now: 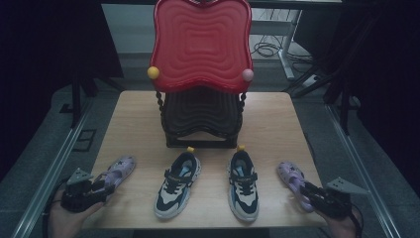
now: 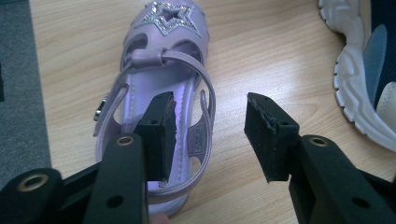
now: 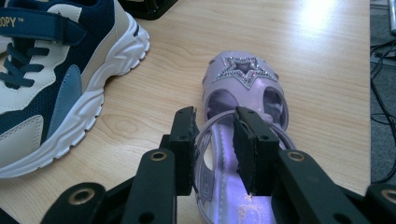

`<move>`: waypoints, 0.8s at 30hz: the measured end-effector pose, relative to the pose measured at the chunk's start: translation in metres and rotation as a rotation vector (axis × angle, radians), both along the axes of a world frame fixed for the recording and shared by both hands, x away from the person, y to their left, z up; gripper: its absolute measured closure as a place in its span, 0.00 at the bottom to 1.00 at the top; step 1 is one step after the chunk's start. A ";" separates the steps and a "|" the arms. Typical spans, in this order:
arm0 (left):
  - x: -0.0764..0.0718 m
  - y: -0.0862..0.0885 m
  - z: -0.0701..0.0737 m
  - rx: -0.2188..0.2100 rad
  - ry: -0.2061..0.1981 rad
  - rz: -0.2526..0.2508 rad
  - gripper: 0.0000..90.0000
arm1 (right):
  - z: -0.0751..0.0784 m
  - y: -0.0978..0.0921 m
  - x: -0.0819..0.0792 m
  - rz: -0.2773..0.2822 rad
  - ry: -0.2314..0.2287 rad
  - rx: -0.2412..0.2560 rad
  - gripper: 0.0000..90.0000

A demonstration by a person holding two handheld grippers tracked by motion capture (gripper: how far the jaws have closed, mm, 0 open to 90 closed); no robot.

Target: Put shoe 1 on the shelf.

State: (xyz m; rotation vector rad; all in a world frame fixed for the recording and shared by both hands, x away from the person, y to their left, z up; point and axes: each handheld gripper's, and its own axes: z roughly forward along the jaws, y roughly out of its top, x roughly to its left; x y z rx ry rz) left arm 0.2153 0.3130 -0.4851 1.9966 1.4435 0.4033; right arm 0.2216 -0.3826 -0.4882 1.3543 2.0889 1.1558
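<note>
Two purple sandals with glitter stars lie on the wooden table (image 1: 138, 114). My left gripper (image 1: 106, 184) is at the heel of the left sandal (image 1: 121, 168). In the left gripper view that sandal (image 2: 170, 21) points away and the gripper (image 2: 210, 135) is wide open, one jaw over the insole and the other outside its side wall. My right gripper (image 1: 306, 191) is at the heel of the right sandal (image 1: 291, 173). In the right gripper view the gripper (image 3: 214, 149) straddles the sandal's (image 3: 243, 74) side wall with a narrow gap, and some insole shows between the wall and the inner jaw.
Two navy and cream sneakers (image 1: 177, 186) (image 1: 243, 186) lie between the sandals, toes toward me. A shoe rack with a red top shelf (image 1: 200, 44) and a black lower shelf (image 1: 200, 116) stands at the table's back middle. Table edges are close to both sandals.
</note>
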 end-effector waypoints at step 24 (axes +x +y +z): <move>0.008 -0.003 -0.020 0.043 0.025 -0.015 0.86 | -0.002 0.001 0.000 0.071 0.039 -0.027 0.74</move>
